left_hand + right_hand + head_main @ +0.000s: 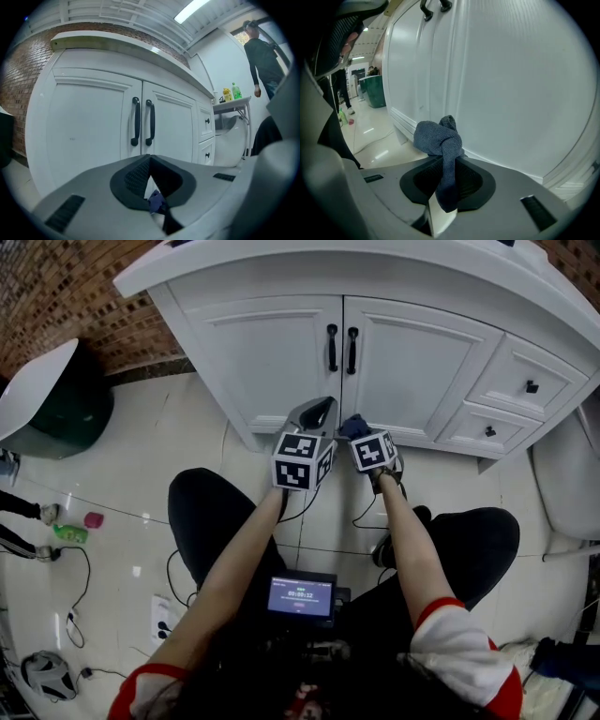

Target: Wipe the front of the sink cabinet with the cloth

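Note:
The white sink cabinet (281, 352) stands in front of me, with two doors and a pair of black handles (341, 348). My right gripper (357, 430) is shut on a bunched blue-grey cloth (439, 139), which sticks out past the jaws close to the lower right door panel (511, 84); whether cloth and door touch cannot be told. My left gripper (315, 416) hangs just left of it, low before the door seam, with its jaws shut tip to tip (150, 158). The left gripper view faces both doors (93, 122), and a scrap of blue shows low behind the jaws.
Drawers (530, 385) sit to the right of the doors. A white toilet (564, 474) stands at the far right and a dark green bin (66, 404) at the left. Cables and small items (70, 532) lie on the tiled floor. A person (262, 56) stands in the background.

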Action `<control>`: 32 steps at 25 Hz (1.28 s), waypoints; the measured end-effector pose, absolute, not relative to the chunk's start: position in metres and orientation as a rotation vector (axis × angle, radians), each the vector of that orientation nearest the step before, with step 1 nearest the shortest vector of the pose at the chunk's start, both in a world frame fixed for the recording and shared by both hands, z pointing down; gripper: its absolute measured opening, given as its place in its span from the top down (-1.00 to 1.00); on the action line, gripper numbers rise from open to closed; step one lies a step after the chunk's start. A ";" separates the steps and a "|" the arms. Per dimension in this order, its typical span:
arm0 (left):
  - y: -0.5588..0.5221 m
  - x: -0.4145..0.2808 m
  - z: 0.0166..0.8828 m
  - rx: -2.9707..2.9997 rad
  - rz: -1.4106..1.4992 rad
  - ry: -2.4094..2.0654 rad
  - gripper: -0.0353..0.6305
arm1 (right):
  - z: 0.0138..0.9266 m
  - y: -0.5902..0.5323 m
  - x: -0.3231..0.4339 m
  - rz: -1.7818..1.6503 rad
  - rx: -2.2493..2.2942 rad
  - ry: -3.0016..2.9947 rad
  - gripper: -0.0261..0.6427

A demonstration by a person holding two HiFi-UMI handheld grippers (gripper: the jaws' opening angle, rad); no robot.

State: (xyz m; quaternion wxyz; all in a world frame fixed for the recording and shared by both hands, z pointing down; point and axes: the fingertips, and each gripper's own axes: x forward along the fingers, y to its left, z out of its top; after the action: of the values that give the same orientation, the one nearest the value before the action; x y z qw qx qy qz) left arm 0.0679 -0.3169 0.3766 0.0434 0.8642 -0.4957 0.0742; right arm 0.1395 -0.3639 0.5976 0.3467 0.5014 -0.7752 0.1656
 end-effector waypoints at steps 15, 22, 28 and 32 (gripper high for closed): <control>-0.292 0.082 0.348 2.664 0.083 -1.444 0.79 | 0.351 -0.345 0.171 0.027 1.552 -2.226 0.65; -0.287 0.092 0.352 2.660 0.072 -1.425 0.79 | 0.197 -0.337 0.192 -0.262 1.636 -2.343 0.65; -0.288 0.097 0.349 2.670 0.067 -1.422 0.79 | 0.191 -0.346 0.206 -0.292 1.675 -2.306 0.65; -0.289 0.097 0.349 2.673 0.066 -1.418 0.79 | 0.239 -0.351 0.210 -0.209 1.661 -2.272 0.65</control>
State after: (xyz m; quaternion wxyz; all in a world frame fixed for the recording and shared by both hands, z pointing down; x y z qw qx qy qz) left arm 0.0972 -0.2891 0.3492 0.0577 0.8817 -0.4678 0.0218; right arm 0.2098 -0.3505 0.2385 0.1591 0.5811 -0.7948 -0.0731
